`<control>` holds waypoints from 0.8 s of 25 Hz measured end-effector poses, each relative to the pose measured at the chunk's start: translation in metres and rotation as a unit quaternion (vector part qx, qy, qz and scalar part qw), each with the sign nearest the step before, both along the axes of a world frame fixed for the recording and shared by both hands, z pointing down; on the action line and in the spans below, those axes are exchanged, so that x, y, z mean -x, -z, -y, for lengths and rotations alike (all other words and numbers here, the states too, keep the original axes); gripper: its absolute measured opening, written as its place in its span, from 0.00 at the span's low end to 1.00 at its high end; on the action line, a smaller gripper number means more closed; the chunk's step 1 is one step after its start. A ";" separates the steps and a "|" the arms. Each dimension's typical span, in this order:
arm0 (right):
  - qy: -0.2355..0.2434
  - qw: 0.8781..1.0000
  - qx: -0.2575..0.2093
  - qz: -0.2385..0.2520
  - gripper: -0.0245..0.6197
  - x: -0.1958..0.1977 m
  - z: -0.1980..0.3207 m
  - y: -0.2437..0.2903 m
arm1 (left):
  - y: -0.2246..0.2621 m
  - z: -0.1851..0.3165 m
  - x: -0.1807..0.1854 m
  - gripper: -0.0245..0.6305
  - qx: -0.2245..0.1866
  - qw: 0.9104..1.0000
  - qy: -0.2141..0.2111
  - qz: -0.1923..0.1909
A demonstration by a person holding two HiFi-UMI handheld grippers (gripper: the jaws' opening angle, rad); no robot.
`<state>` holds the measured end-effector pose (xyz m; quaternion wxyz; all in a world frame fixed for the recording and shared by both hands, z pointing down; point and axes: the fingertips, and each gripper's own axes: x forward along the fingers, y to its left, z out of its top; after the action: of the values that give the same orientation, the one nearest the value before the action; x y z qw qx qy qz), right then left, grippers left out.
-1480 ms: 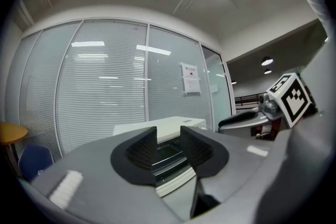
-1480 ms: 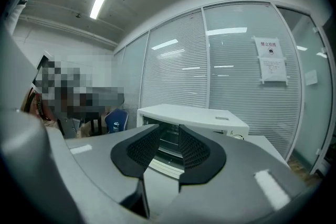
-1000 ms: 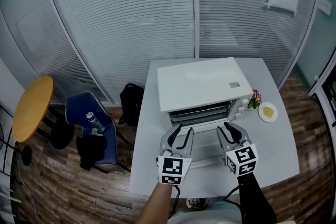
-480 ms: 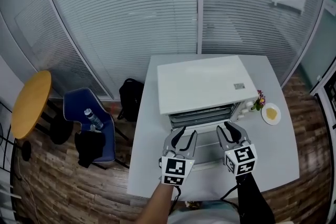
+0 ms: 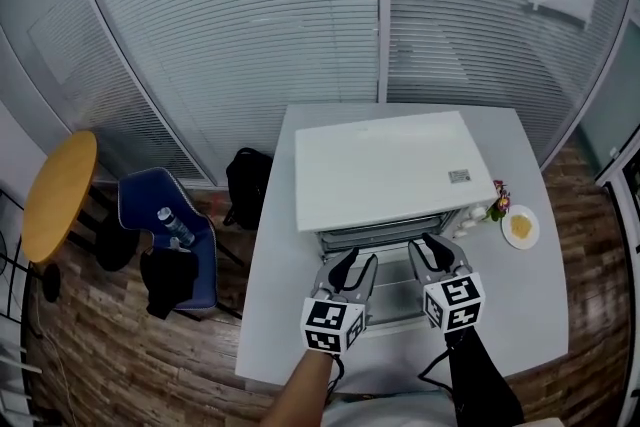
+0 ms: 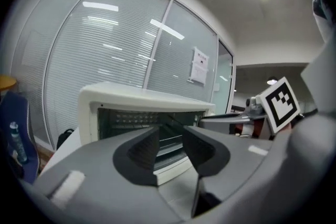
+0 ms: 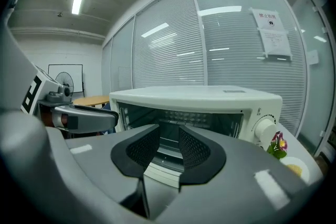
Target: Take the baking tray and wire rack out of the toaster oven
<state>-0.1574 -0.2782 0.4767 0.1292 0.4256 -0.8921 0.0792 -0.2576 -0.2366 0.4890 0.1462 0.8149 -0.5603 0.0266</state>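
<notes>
The white toaster oven [image 5: 385,170] stands on a pale table [image 5: 275,295] with its door [image 5: 390,305] folded down toward me. Metal shelves show in the dark cavity [image 5: 380,235]; I cannot tell rack from tray there. My left gripper [image 5: 352,267] hovers over the door's left part, open, with nothing between its jaws. My right gripper [image 5: 437,253] hovers over the door's right part, also open and empty. In the left gripper view the left gripper [image 6: 170,136] frames the oven's shelves [image 6: 164,146]. In the right gripper view the right gripper [image 7: 169,136] points into the cavity [image 7: 173,118].
Right of the oven are a small flower sprig [image 5: 497,203] and a white plate [image 5: 519,227] with something yellow on it. Off the table's left stand a blue chair [image 5: 170,245] with a bottle, a black backpack [image 5: 245,185] and a round yellow table [image 5: 58,195]. Behind is a glass wall with blinds.
Both grippers have sunk a little and come nearer to the oven's open front. The left gripper has rolled slightly. Nothing was taken hold of.
</notes>
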 end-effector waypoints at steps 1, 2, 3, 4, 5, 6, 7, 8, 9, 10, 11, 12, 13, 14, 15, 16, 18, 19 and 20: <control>0.000 1.000 0.008 0.005 0.18 0.000 0.004 -0.003 | -0.004 0.002 0.000 0.31 0.007 1.000 0.003 -0.014; -0.001 1.000 0.015 0.011 0.18 0.001 0.007 -0.006 | -0.008 0.005 0.000 0.31 0.015 0.999 0.007 -0.027; -0.002 1.000 0.023 0.017 0.18 0.001 0.011 -0.009 | -0.012 0.008 0.001 0.31 0.022 0.999 0.011 -0.040; -0.003 0.999 0.031 0.025 0.18 0.001 0.014 -0.013 | -0.015 0.011 0.002 0.31 0.029 0.998 0.016 -0.052; -0.004 0.999 0.040 0.034 0.18 0.000 0.017 -0.016 | -0.019 0.014 0.002 0.31 0.036 0.997 0.021 -0.066; -0.006 0.998 0.050 0.045 0.18 0.000 0.019 -0.019 | -0.023 0.017 0.003 0.31 0.042 0.995 0.025 -0.082; -0.007 0.996 0.061 0.059 0.18 -0.001 0.022 -0.023 | -0.026 0.021 0.004 0.31 0.049 0.993 0.029 -0.099; -0.010 0.995 0.073 0.074 0.18 -0.001 0.024 -0.027 | -0.030 0.024 0.005 0.31 0.056 0.991 0.032 -0.117; -0.013 0.992 0.087 0.092 0.18 -0.002 0.026 -0.032 | -0.033 0.027 0.005 0.31 0.063 0.988 0.034 -0.134; -0.016 0.989 0.101 0.109 0.18 -0.003 0.028 -0.037 | -0.037 0.029 0.005 0.31 0.070 0.986 0.037 -0.150; -0.020 0.985 0.115 0.127 0.18 -0.004 0.030 -0.041 | -0.040 0.032 0.005 0.31 0.076 0.982 0.040 -0.167; -0.023 0.981 0.127 0.143 0.18 -0.005 0.032 -0.045 | -0.044 0.034 0.005 0.31 0.082 0.979 0.043 -0.184; -0.026 0.977 0.138 0.158 0.18 -0.006 0.034 -0.048 | -0.047 0.036 0.006 0.31 0.088 0.974 0.047 -0.204; -0.030 0.974 0.146 0.172 0.18 -0.006 0.036 -0.050 | -0.051 0.038 0.006 0.31 0.094 0.968 0.051 -0.225; -0.034 0.970 0.152 0.186 0.18 -0.007 0.039 -0.052 | -0.054 0.040 0.006 0.31 0.100 0.962 0.055 -0.247; -0.040 0.966 0.158 0.200 0.18 -0.009 0.042 -0.054 | -0.057 0.042 0.006 0.31 0.104 0.956 0.058 -0.266; -0.052 0.955 0.173 0.234 0.18 -0.013 0.048 -0.058 | -0.061 0.048 0.006 0.31 0.110 0.945 0.064 -0.300; -0.058 0.948 0.181 0.254 0.18 -0.015 0.052 -0.060 | -0.064 0.050 0.007 0.31 0.112 0.940 0.068 -0.316; -0.065 0.941 0.189 0.273 0.18 -0.016 0.056 -0.062 | -0.067 0.054 0.008 0.31 0.114 0.934 0.072 -0.332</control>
<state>-0.1413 -0.3340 0.5389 -0.0463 0.4122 -0.8325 0.3674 -0.2652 -0.2901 0.5560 0.4168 0.7128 -0.5304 -0.1923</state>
